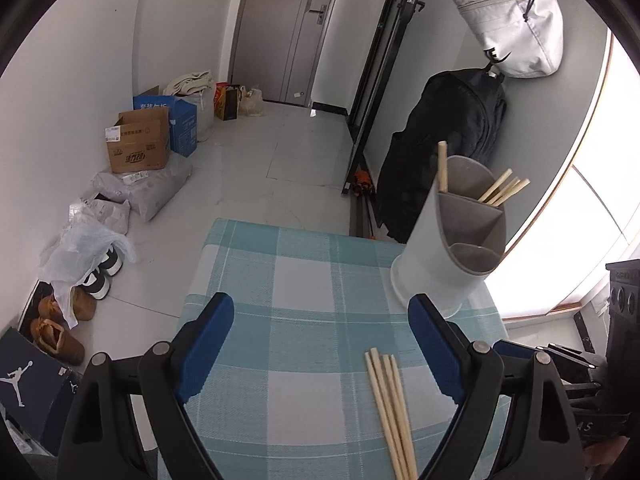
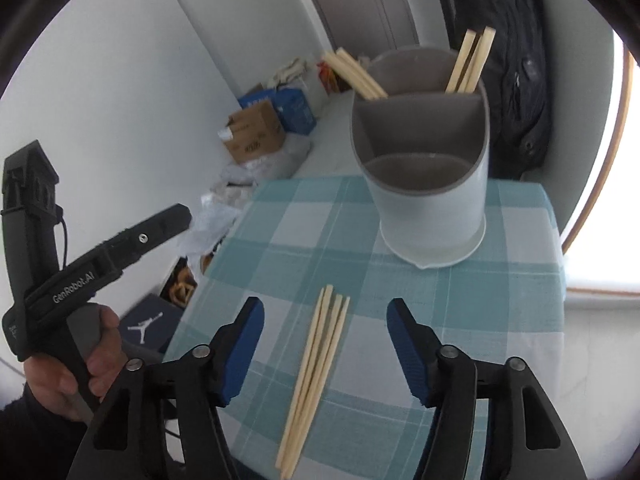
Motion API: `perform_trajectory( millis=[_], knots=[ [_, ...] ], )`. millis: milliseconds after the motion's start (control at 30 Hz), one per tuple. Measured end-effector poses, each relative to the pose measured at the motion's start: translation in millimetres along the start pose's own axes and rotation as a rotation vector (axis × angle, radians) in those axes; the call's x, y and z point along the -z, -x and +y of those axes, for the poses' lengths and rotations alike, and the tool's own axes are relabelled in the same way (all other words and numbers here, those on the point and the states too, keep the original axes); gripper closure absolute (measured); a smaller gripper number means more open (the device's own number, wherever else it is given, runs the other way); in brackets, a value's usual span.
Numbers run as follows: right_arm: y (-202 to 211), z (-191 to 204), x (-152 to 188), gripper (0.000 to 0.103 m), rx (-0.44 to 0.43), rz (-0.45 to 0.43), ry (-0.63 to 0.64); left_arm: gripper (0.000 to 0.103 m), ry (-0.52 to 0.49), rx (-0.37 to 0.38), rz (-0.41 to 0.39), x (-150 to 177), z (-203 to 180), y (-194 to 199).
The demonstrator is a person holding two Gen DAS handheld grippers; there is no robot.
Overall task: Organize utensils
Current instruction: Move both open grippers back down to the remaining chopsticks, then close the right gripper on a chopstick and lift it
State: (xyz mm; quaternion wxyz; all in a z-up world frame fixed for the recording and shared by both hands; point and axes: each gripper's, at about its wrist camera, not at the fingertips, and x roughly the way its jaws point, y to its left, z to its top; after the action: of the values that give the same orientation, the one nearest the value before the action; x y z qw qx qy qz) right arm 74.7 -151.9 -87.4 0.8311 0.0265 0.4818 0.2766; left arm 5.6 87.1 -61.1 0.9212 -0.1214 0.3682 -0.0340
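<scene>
Four loose chopsticks [image 2: 314,376] lie bundled near the bench's [image 2: 500,280] front edge, between the right hand-held gripper's [image 2: 325,354] parted jaws, untouched. A divided holder [image 2: 428,200] with more chopsticks stands at the far right corner. The left hand-held gripper [image 1: 322,354], wide open and empty, reads "GenRobot.AI".
</scene>
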Motion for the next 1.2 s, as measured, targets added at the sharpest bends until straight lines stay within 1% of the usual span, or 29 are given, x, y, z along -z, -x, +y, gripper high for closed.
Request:
perform_trajectory(
  millis=[33,100,167,233,267,333,433,467,533,667,700,733,867,900,967,1033,1100,1133,1200],
  knots=[
    [-12.3,0.7,-1.8,0.058,0.012,0.043,0.008,0.017,0.011,-0.008,0.008,1.2,4.1,-1.6],
    [-32.4,1.3,-2.6,0.065,0.040,0.108,0.014,0.017,0.052,-0.007,0.039,1.5,14.9,-5.6],
    [-52.8,1.3,-4.8,0.081,0.061,0.180,0.022,0.017,0.077,-0.018,0.059,1.5,21.0,-8.8],
    [-69.3,0.1,-4.2,0.087,0.076,0.230,0.020,0.017,0.075,-0.038,0.063,0.9,24.5,-9.3],
    [-77.0,-0.7,-4.3,0.087,0.077,0.253,0.017,0.017,0.070,-0.047,0.064,1.0,24.4,-9.4],
    [-90.4,-1.3,-4.4,0.087,0.111,0.290,0.023,0.017,0.071,-0.053,0.068,1.0,26.8,-10.2],
    [-98.1,-2.9,-4.4,0.088,0.111,0.303,0.002,0.017,0.096,-0.035,0.084,0.8,32.8,-11.6],
    [-99.0,-2.2,-4.0,0.090,0.130,0.303,0.009,0.017,0.103,-0.028,0.087,1.1,35.4,-12.1],
    [-98.5,1.7,-2.5,0.091,0.159,0.300,0.036,0.017,0.119,-0.025,0.089,1.3,38.2,-11.5],
    [-100.2,12.5,-3.4,0.090,0.220,0.334,0.084,0.017,0.131,-0.025,0.099,0.1,42.4,-14.7],
    [-101.8,14.4,-4.0,0.089,0.247,0.343,0.094,0.017,0.133,-0.023,0.102,0.3,42.4,-14.7],
    [-103.1,17.0,-4.0,0.093,0.280,0.348,0.109,0.017,0.137,-0.022,0.102,0.2,42.7,-14.1],
    [-111.2,26.7,-11.6,0.091,0.332,0.383,0.151,0.017,0.149,-0.024,0.104,-1.8,47.5,-14.3],
    [-111.7,28.3,-11.8,0.092,0.337,0.388,0.152,0.017,0.154,-0.028,0.105,-2.1,48.8,-14.3],
    [-114.2,30.6,-13.9,0.098,0.338,0.387,0.155,0.017,0.158,-0.032,0.109,-2.5,50.9,-14.8],
    [-112.5,31.4,-12.0,0.098,0.340,0.372,0.153,0.017,0.163,-0.041,0.110,-2.2,53.0,-15.3],
    [-109.0,26.6,-11.0,0.099,0.318,0.357,0.135,0.017,0.166,-0.051,0.123,-1.5,54.4,-17.1],
    [-105.5,22.4,-10.6,0.100,0.299,0.345,0.114,0.017,0.170,-0.053,0.135,-0.5,55.1,-19.1],
    [-94.2,13.4,-10.3,0.100,0.283,0.296,0.080,0.017,0.176,-0.028,0.164,2.2,54.6,-23.5]
  ],
)
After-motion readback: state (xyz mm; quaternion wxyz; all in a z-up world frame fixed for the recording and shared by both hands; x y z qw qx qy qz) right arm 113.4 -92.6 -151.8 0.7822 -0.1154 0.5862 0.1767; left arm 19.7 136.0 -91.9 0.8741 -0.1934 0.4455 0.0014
